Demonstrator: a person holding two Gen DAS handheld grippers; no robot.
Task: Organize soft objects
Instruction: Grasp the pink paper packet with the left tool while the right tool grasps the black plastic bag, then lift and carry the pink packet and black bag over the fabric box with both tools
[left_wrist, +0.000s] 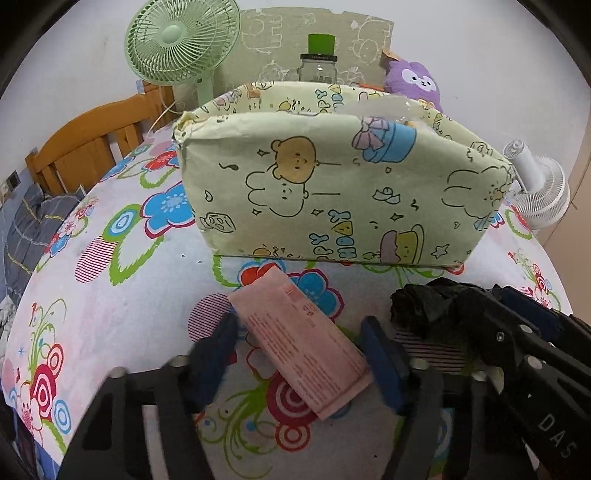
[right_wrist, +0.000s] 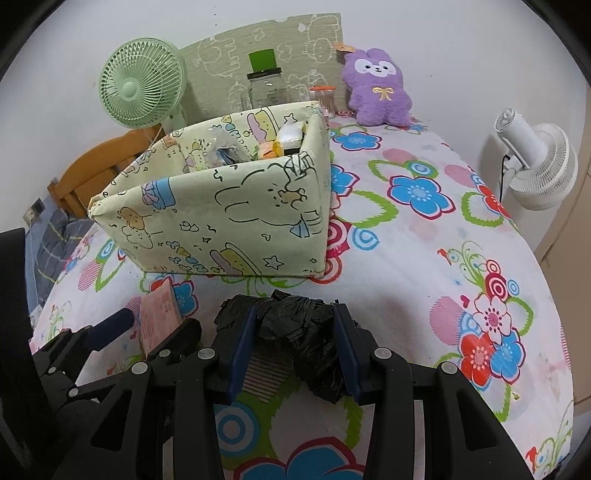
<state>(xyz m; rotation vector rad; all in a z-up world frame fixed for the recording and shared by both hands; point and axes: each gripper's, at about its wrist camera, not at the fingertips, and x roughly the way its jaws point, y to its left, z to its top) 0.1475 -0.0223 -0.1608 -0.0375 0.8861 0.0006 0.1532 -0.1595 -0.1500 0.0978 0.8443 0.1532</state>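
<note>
A pink soft packet (left_wrist: 299, 343) lies on the flowered cloth between the fingers of my left gripper (left_wrist: 299, 336), which is open around it; the packet also shows in the right wrist view (right_wrist: 159, 317). A crumpled black plastic bag (right_wrist: 299, 332) lies between the blue pads of my right gripper (right_wrist: 295, 325), whose jaws stand on both sides of it, touching it. The bag shows in the left wrist view (left_wrist: 424, 302). A pale green cartoon-print box (left_wrist: 343, 192) stands just behind both, holding several items (right_wrist: 284, 140).
A green fan (left_wrist: 181, 40), a glass jar (left_wrist: 317, 66) and a purple plush toy (right_wrist: 376, 88) stand at the back. A white fan (right_wrist: 539, 166) is at the right edge. A wooden bed frame (left_wrist: 85, 144) is at the left.
</note>
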